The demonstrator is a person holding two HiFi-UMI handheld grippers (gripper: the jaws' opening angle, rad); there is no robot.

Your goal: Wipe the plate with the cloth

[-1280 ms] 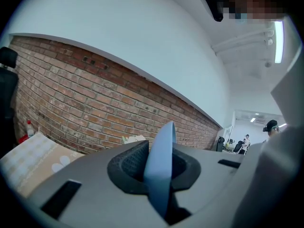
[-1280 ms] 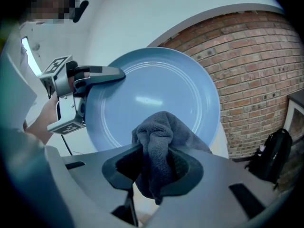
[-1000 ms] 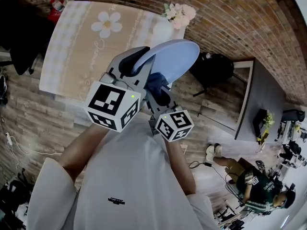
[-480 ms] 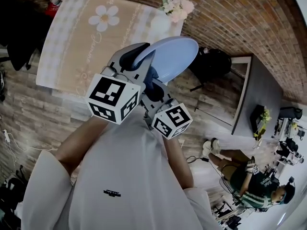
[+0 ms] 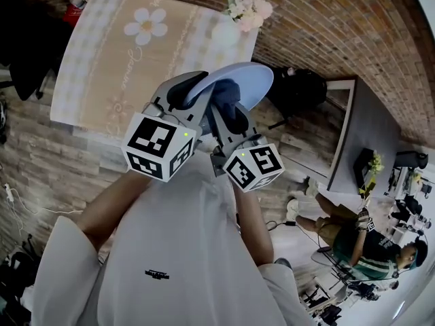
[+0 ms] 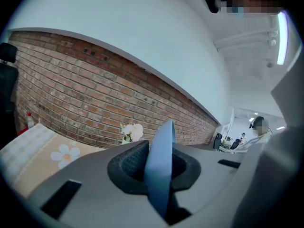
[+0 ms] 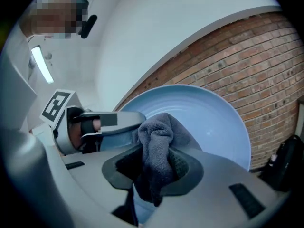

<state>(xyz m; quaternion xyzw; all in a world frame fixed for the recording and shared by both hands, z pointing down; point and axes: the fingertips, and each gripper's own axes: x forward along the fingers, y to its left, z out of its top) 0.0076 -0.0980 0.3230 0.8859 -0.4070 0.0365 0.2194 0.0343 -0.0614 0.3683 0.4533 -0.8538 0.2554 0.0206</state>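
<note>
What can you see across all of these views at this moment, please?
plate: one, light blue, held by its rim
cloth: one, dark grey, in front of the plate's face
tablecloth: one, beige with a white daisy, below
flowers: one bunch, pale, tablecloth's far edge
brick wall: one, red-brown, behind
seated person: one, dark top, head view's lower right
left gripper: one, grey, clamping the plate
right gripper: one, grey, clamping the cloth
</note>
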